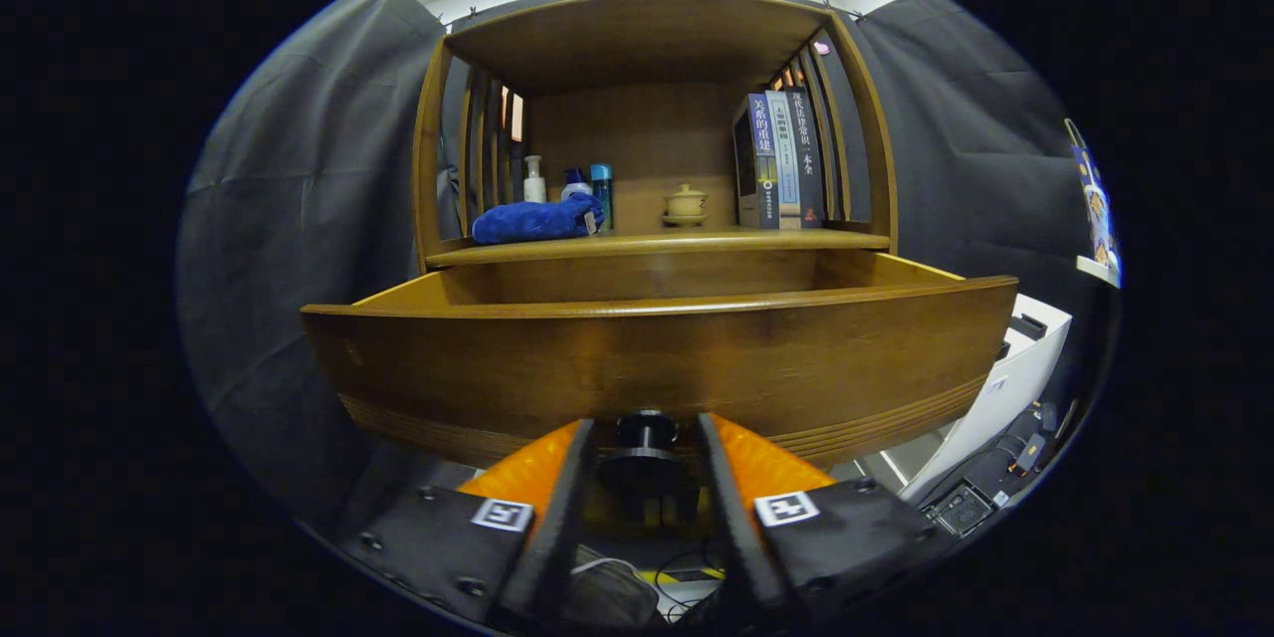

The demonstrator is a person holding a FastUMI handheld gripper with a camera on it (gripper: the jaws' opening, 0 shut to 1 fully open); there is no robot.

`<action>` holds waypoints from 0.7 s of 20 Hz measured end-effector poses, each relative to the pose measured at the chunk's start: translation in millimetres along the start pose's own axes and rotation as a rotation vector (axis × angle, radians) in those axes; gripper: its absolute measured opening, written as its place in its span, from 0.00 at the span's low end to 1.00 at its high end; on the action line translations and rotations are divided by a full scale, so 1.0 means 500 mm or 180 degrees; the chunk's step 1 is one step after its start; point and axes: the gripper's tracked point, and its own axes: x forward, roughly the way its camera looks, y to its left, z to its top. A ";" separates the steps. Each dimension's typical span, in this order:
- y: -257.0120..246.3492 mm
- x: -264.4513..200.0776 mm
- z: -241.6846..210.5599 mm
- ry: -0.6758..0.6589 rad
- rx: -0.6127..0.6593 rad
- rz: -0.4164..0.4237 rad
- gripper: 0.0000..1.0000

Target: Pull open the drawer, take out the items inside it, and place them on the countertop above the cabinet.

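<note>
Noting, left to right: blue towel, bottles, teacup, books on countertop; drawer pulled out below; gripper fingers spread beside knob, contact unclear.

Glossy wooden drawer, plush cloth

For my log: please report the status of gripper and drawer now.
Gripper fingers either side of knob, grip unclear. Drawer pulled open. Contents hidden behind front. Nothing blocking.
</note>
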 end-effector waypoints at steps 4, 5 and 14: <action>-0.001 -0.033 0.071 -0.0285 -0.0136 0.0013 0.99; -0.006 -0.041 0.107 -0.0412 -0.0156 0.0007 0.99; 0.039 0.002 0.469 -0.0693 -0.0062 0.0597 0.99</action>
